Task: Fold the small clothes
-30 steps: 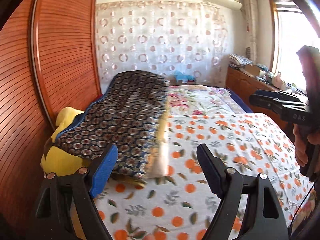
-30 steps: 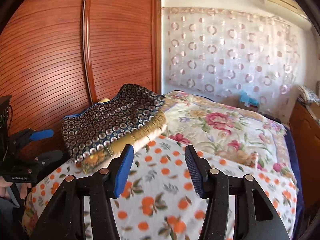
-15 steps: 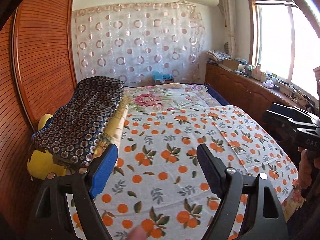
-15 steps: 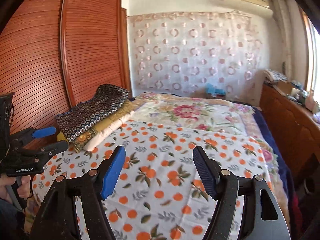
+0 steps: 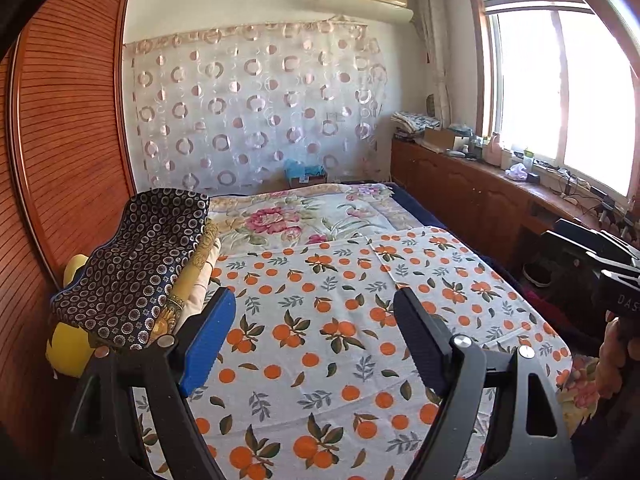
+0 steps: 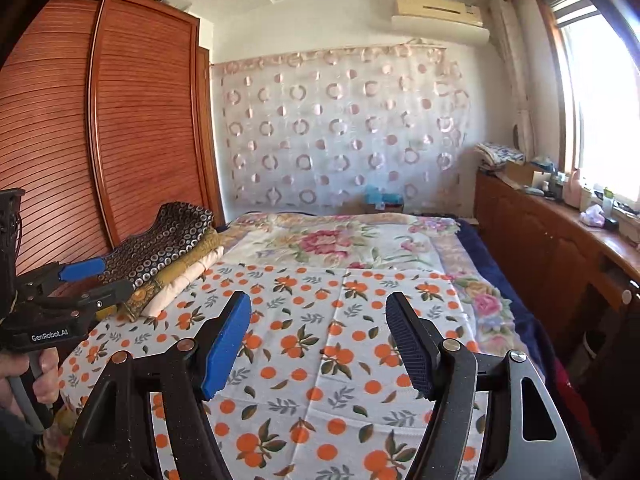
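- Left wrist view: mounted just behind the left tool point(image 5: 314, 336), looking forward and slightly down across the orange-print cloth point(image 5: 320, 320) on the bed point(image 5: 304, 216), toward the circle-patterned curtain point(image 5: 256, 112).
- Close to the near bed edge; wardrobe point(image 5: 68, 152) at left, window point(image 5: 560, 92) at right, right tool point(image 5: 592, 248) at the right border.
- Right wrist view: mounted behind the right tool point(image 6: 318, 344), facing the same way, left tool point(image 6: 80, 280) at its left border.
- Shared: cloth, bed, folded stack point(image 6: 168, 248), curtain, wardrobe, air conditioner point(image 6: 438, 12).
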The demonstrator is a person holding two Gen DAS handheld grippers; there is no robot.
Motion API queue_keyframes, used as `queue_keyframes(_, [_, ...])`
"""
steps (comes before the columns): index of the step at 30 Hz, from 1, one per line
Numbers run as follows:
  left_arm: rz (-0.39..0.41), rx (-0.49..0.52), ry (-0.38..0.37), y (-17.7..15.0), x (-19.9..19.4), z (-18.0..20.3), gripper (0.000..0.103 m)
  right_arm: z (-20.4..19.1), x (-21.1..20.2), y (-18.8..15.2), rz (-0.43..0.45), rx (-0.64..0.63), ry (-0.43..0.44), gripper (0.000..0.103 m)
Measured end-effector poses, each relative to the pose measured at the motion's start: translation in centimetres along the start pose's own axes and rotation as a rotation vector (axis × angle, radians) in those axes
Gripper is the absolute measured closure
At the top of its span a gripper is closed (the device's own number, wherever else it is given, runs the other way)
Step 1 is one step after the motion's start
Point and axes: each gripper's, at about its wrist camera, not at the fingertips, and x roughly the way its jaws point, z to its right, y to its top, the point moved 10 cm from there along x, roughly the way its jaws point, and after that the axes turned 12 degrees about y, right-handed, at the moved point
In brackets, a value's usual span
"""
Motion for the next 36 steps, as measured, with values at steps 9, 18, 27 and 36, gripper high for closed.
queue_keyframes(9, [0.014,-0.018,0.014,0.1,-0.8,0.3,0.021,-0.4,-0.7,-1.3,0.015,0.015,-0.017,0.031])
queue_keyframes(18, [0.012,-0.044,0.031,0.0,-0.7,-0.2,0.021,0.8,-0.7,-1.1,0.018,0.025,-0.021,0.031])
queue_keyframes(27, [0.014,-0.059,0.042,0.0,-0.6,-0.6,0.021,1.0,-0.8,-0.8,0.019,0.015,-0.013,0.031])
queue_keyframes(36, [0.014,-0.06,0.044,0.1,-0.6,-0.6,0.021,1.3,-0.8,-0.8,0.02,0.009,-0.01,0.031])
